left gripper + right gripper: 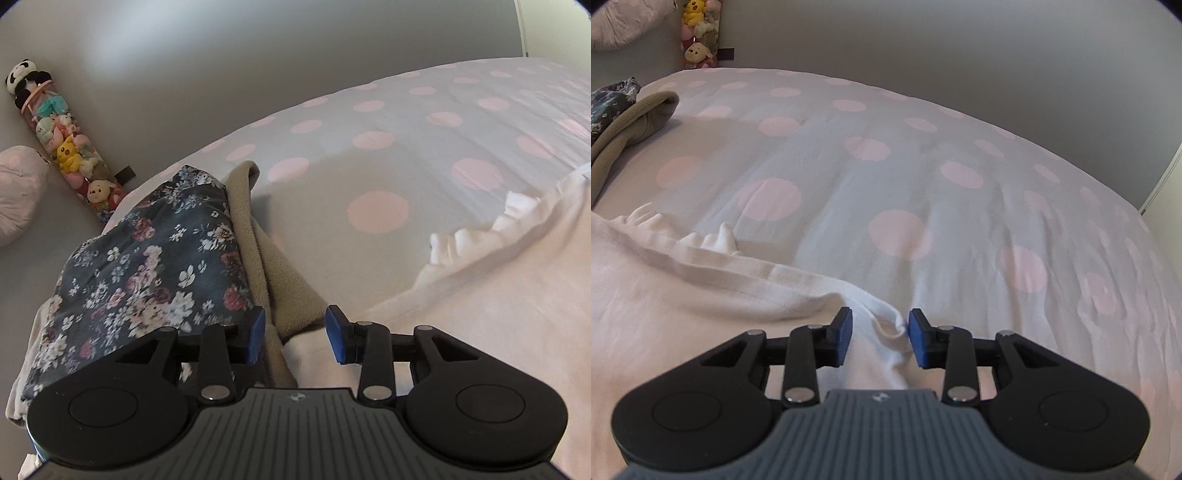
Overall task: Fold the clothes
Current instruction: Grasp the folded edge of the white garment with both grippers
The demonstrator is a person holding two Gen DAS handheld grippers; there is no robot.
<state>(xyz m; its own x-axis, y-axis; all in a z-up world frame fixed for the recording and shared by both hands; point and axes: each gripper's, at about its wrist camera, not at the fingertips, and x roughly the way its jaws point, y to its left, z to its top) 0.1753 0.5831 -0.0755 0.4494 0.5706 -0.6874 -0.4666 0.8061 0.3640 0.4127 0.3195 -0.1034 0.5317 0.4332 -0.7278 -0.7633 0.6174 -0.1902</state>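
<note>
Left wrist view shows my left gripper (295,336) with jaws apart, nothing pinched, above the near corner of the pale pink garment (480,314) on the dotted bedspread (369,147). My right gripper (881,338) is also parted; the garment's white hem lies between the pads, not clamped. I judge one fold is released. Next I must take new edges, clear of the floral cloth (147,266).

bedspread (923,166) lies open ahead; folded pile (155,258) blocks the left side
</note>
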